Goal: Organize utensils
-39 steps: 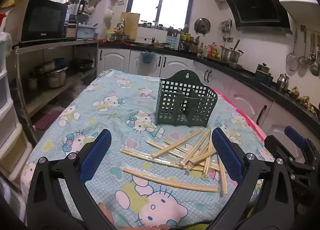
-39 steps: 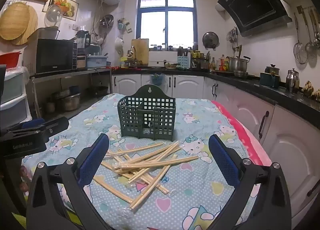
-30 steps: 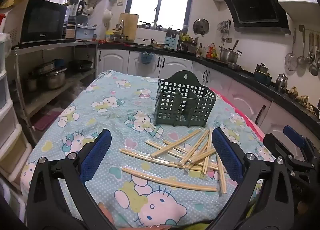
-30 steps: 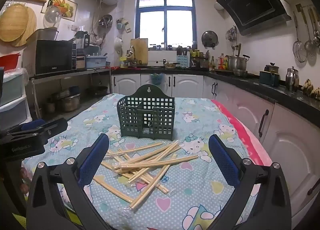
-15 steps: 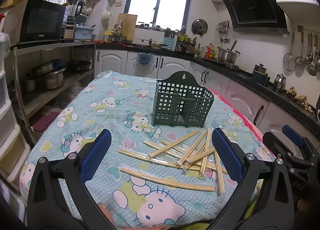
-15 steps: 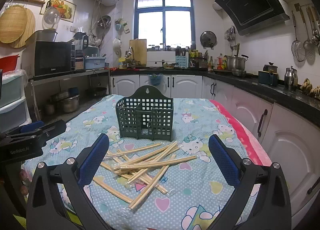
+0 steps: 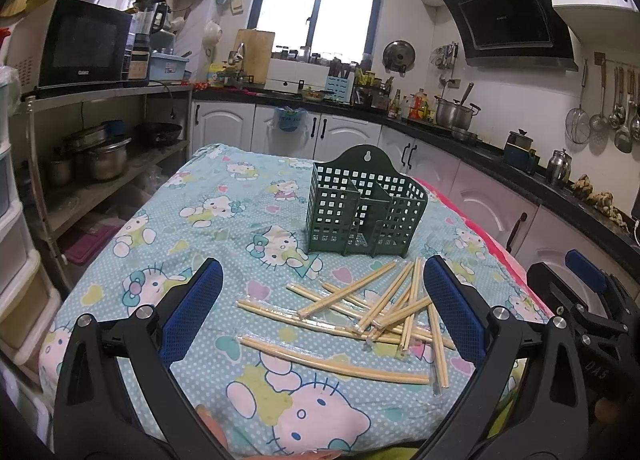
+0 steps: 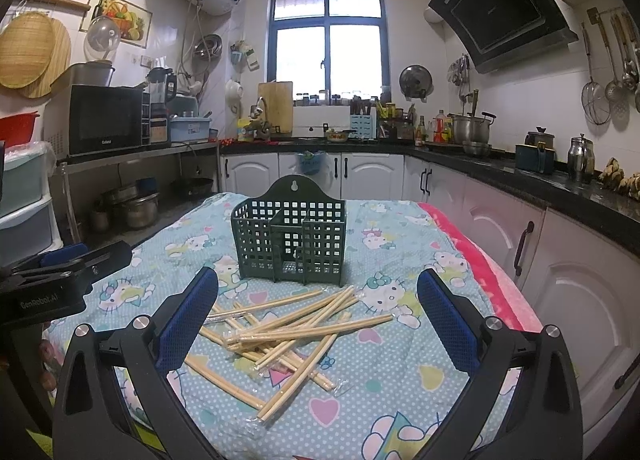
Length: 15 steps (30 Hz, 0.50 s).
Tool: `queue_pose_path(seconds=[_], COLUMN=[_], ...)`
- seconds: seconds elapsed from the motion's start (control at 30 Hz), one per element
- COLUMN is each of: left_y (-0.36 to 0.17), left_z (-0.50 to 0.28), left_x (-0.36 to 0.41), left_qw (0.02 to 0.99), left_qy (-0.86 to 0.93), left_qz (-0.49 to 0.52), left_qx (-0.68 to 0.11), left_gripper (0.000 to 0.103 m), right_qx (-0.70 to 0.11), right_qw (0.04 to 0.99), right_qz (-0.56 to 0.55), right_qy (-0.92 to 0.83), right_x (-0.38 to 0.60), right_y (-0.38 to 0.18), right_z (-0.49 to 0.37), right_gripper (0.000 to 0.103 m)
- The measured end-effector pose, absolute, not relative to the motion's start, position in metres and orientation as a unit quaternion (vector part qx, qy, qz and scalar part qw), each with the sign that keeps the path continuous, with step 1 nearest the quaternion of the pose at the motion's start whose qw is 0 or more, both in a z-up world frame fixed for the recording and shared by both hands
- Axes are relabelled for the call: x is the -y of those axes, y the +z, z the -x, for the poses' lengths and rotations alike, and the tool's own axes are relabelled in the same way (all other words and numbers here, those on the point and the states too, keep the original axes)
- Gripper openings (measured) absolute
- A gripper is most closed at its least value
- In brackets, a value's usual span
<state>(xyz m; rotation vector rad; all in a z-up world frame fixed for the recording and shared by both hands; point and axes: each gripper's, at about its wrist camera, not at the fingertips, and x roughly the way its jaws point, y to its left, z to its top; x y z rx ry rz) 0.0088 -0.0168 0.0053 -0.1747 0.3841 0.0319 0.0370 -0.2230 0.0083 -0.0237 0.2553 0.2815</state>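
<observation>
- On the table, over a pale blue cartoon-cat tablecloth [image 7: 208, 220], stands a dark green plastic lattice utensil holder [image 7: 362, 210] with an arched back tab and inner dividers; its compartments look empty from both views.
- Just in front of the holder lies a loose heap of pale bamboo chopsticks in clear plastic sleeves [image 7: 360, 310], crossing one another, none inside the holder.
- One sleeved pair [image 7: 334, 360] lies apart at the near edge of the heap, slightly bowed.
- Hovering at the near side of the table, the left gripper [image 7: 322, 310], black-framed with blue padded fingers [image 7: 192, 312], has its jaws wide apart and holds nothing; the heap shows between them.
- Beside it, the right gripper [image 8: 318, 320] is likewise spread wide and empty, its blue pads [image 8: 448, 322] framing the chopsticks and the holder beyond.
- Each gripper shows at the edge of the other's view, so they sit side by side, a little apart.
- Behind the table runs a dark kitchen counter [image 8: 500, 168] with white cabinets, and a black microwave [image 8: 106, 120] sits on a shelf to the left.
</observation>
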Motion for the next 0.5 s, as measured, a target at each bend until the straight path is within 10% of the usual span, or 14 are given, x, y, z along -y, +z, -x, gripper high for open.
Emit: queue_pose_path(seconds=[0.5], left_y=[0.0051], left_z=[-0.0058], left_x=[0.0143], left_qw=[0.978], left_qy=[0.015], left_qz=[0.088], left_qx=[-0.19], left_gripper=[0.093], right_qx=[-0.127], right_qw=[0.982], right_qz=[0.012], right_qy=[0.142], right_x=[0.2237], right_y=[0.0107], right_z=[-0.0357], right_gripper=[0.097])
